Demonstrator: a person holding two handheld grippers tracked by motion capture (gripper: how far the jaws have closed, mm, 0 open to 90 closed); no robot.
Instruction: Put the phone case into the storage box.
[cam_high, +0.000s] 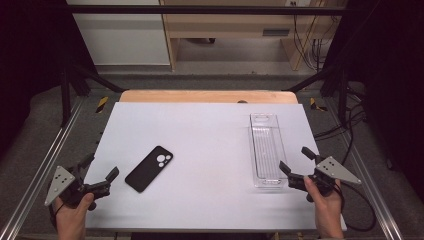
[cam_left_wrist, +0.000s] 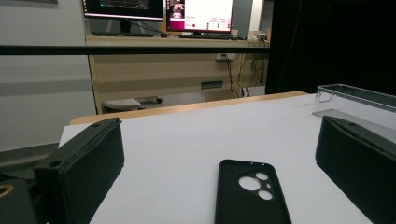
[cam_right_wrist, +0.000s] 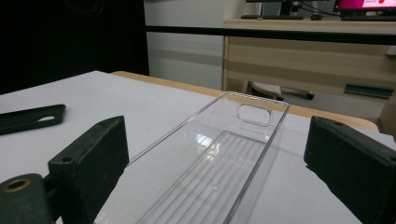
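Presently, approach stage: the black rubbery phone case (cam_high: 149, 168) lies flat left of the clear plastic oblong tray (cam_high: 268, 150). Left gripper (cam_high: 97, 175) and right gripper (cam_high: 296, 161) both stand released, empty. Next: left closes on case.

Phone case (cam_high: 149, 168) left of tray (cam_high: 267, 150)

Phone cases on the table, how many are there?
1: a black phone case lies flat on the white table, left of centre, just ahead of the open left gripper. The clear tray at right looks empty.
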